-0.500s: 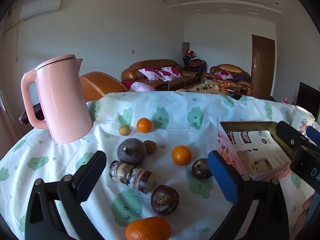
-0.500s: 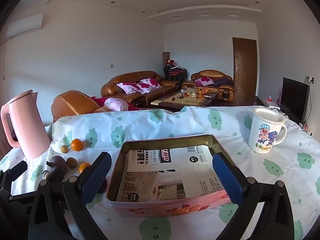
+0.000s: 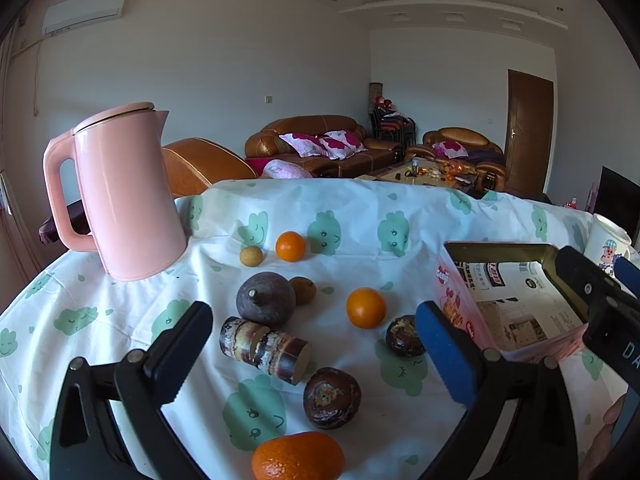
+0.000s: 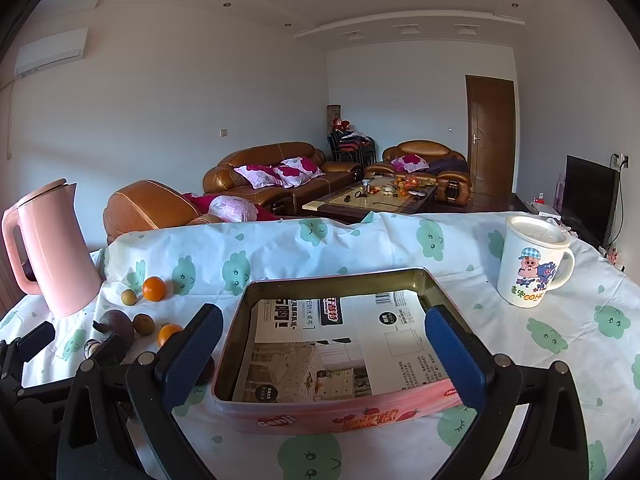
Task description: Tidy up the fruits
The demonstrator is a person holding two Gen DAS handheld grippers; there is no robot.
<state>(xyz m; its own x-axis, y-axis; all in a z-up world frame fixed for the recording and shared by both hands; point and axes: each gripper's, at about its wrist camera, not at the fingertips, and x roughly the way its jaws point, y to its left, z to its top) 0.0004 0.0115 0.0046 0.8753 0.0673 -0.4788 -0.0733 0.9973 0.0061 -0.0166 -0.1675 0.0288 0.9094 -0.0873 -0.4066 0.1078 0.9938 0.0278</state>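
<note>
Fruits lie loose on the clouded tablecloth in the left wrist view: three oranges (image 3: 365, 307), a dark avocado-like fruit (image 3: 265, 298), a sugarcane piece (image 3: 265, 349), two dark round fruits (image 3: 331, 397), and two small brown fruits (image 3: 251, 256). A pink tin tray (image 4: 424, 280) lined with newspaper sits to their right and holds no fruit. My left gripper (image 3: 314, 350) is open above the fruits, touching none. My right gripper (image 4: 322, 354) is open over the tray's near side, empty; it also shows in the left wrist view (image 3: 600, 300).
A pink kettle (image 3: 124, 196) stands at the table's back left. A white cartoon mug (image 4: 530, 266) with a lid stands right of the tray. Behind the table are brown sofas (image 4: 276, 176) and a coffee table.
</note>
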